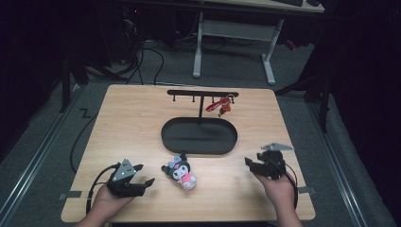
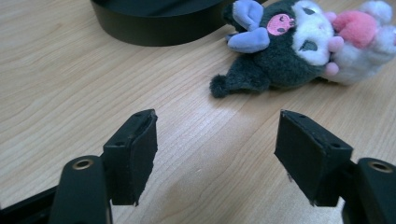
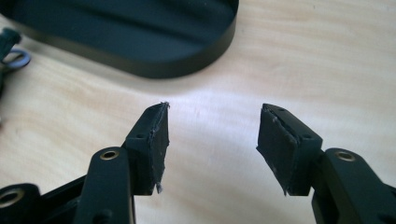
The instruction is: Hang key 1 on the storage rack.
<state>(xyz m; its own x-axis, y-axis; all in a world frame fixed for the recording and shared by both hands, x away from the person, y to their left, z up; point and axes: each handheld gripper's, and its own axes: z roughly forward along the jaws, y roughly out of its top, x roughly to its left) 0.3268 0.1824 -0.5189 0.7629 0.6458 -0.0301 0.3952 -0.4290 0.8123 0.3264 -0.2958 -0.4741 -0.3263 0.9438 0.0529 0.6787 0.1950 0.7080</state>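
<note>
A small plush toy [image 1: 179, 171] with a dark hood, purple bow and pink body lies on the wooden table [image 1: 132, 118] just in front of the black oval tray [image 1: 199, 135]. In the left gripper view the plush toy [image 2: 289, 46] lies on its side beyond the jaws. My left gripper [image 1: 144, 177] is open, a short way left of the toy, with bare wood between its jaws [image 2: 215, 154]. My right gripper [image 1: 253, 163] is open at the table's right front, pointing toward the tray [image 3: 140, 46]. A red charm [image 1: 221, 106] hangs from the black hook stand [image 1: 202, 93].
The stand's post rises from the tray's back. Bare wood lies left and right of the tray. Beyond the table's far edge stand a white desk frame [image 1: 234, 38] and cables on a grey floor.
</note>
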